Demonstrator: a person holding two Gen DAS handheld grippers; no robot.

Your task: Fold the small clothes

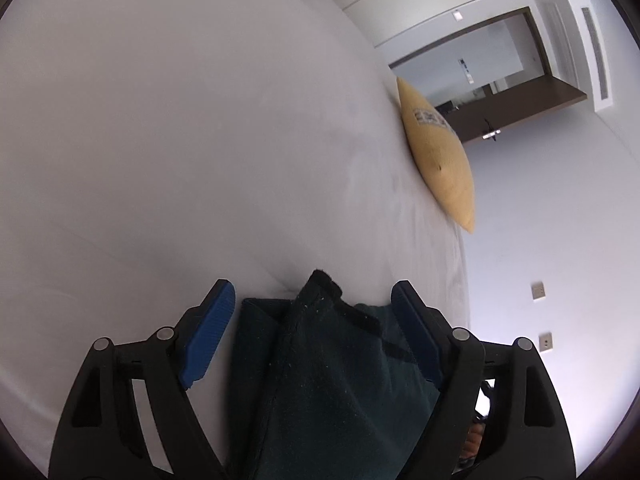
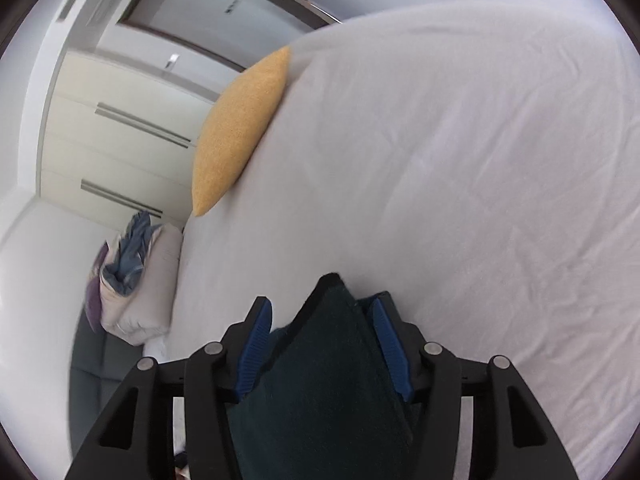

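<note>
A dark green garment (image 1: 328,368) lies bunched between the blue pads of my left gripper (image 1: 316,304), whose jaws stand wide apart with a gap beside the left pad (image 1: 208,340). The same dark green garment (image 2: 320,360) fills the space between the pads of my right gripper (image 2: 326,312); the jaws stand narrower, and both pads seem to touch the cloth. Both grippers hover over a white bed sheet (image 1: 160,140), which also shows in the right wrist view (image 2: 460,160). The rest of the garment is hidden below the frames.
A yellow cushion (image 1: 440,152) leans at the bed's far edge, also in the right wrist view (image 2: 236,128). A pile of bedding and clothes (image 2: 132,272) lies beside the bed. White wardrobe doors (image 2: 112,128), a wall (image 1: 560,240) and a doorway stand beyond.
</note>
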